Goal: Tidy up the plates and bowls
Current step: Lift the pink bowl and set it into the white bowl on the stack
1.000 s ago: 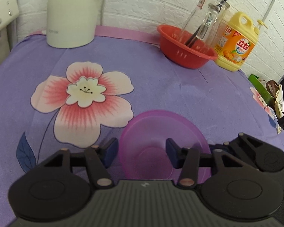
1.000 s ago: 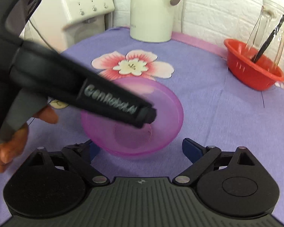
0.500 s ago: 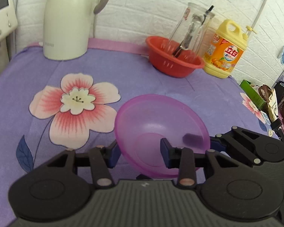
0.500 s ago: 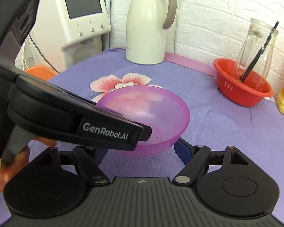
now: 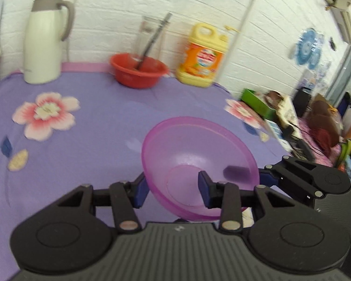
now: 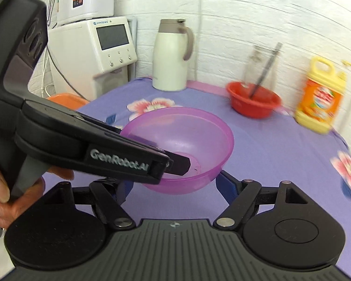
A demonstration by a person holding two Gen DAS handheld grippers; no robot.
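Note:
A translucent purple bowl [image 5: 199, 154] is held tilted above the purple flowered tablecloth [image 5: 86, 140]. My left gripper [image 5: 173, 187] is shut on its near-left rim, one finger inside the bowl and one outside. In the right wrist view the same bowl [image 6: 182, 140] hangs in front of my right gripper [image 6: 173, 185], whose fingers stand wide apart on either side of the bowl's base, open and not clamping. The left gripper's arm [image 6: 93, 149] crosses that view from the left, its finger tip inside the bowl.
A red bowl [image 5: 138, 72] holding a glass jar with a utensil stands at the back. A yellow detergent jug [image 5: 202, 56] is to its right, a white thermos jug [image 5: 44, 49] to its left. A white appliance [image 6: 98, 46] stands off the table's left; clutter [image 5: 292, 117] lies past its right edge.
The left gripper has lifted the purple bowl off the cloth and carried it up and to the right. The right gripper has risen with it, still open around the bowl.

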